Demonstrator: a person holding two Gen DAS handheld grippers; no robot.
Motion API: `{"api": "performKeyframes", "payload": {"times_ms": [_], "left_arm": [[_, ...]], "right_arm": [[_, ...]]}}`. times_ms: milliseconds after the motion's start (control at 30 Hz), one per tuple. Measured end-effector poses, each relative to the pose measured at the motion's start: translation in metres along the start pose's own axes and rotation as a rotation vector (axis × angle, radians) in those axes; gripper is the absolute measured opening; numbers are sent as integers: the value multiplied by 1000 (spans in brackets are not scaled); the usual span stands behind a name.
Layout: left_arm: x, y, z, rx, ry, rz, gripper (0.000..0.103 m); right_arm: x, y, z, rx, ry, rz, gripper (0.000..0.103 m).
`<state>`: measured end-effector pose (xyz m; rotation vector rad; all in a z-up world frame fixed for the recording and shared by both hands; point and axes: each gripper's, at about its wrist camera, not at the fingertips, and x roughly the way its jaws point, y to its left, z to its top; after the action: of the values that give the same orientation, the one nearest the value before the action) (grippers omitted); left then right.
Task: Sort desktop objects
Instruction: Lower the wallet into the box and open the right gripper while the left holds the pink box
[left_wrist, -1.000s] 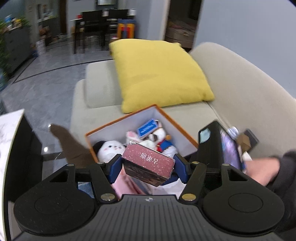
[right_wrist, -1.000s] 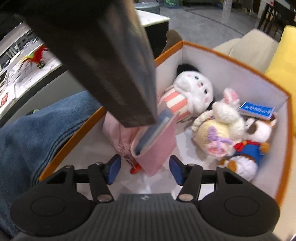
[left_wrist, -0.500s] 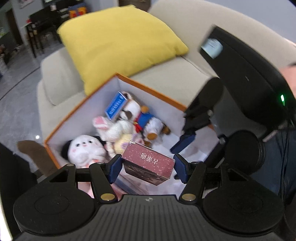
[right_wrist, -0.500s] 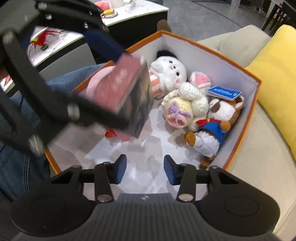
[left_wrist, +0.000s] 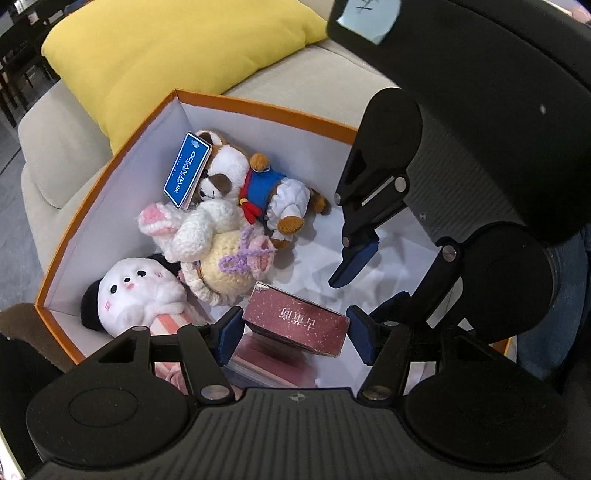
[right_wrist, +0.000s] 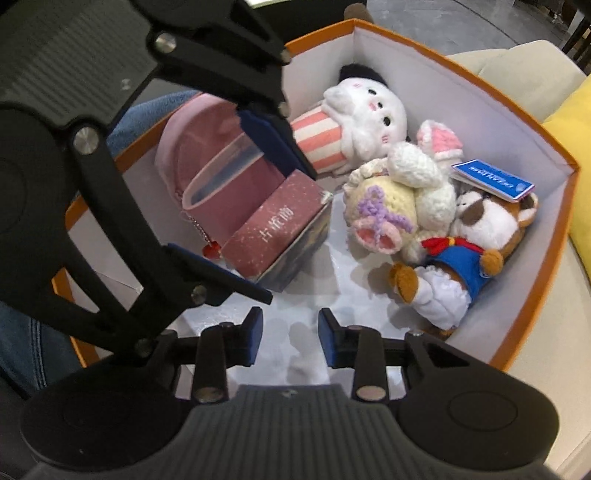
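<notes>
Inside, fuzzy plush toys (left_wrist: 236, 206) flank a boxy carton (left_wrist: 297, 322).

Orange-rimmed box (left_wrist: 266, 109), white inside. Dark red carton (left_wrist: 299, 319) speckled white, pale lettering, greyish side face. Pink pouch (right_wrist: 207, 162) with red charm (right_wrist: 211, 252). White plush (left_wrist: 129, 291), black ears, pink-and-white striped body. Cream crochet rabbit (left_wrist: 218, 254), pink ear linings, lilac bow. Brown-and-white plush dog (left_wrist: 258, 184), blue top, red scarf, white trousers. Blue tag (left_wrist: 187, 170), white lettering. Yellow cushion (left_wrist: 166, 48). Beige sofa (left_wrist: 51, 147). Black grippers with blue pads (left_wrist: 231, 334).
</notes>
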<state>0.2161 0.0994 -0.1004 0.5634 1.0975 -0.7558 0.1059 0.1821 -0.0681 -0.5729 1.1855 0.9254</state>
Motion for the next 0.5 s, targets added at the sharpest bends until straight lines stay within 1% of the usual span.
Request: {"api": "performKeyframes", "payload": {"times_ms": [100,267,500], "left_arm": [[1,2,-1,23,6,9,71],[-5,5,-1,26,-1,-2,71],[-32,7,-5,20,-53,-6,71]], "right_arm": [[5,0,2,-14,-3,3,36],[10,2,6,-72,-15,11,36],[14,4,15,-157,-13,15,36]]}}
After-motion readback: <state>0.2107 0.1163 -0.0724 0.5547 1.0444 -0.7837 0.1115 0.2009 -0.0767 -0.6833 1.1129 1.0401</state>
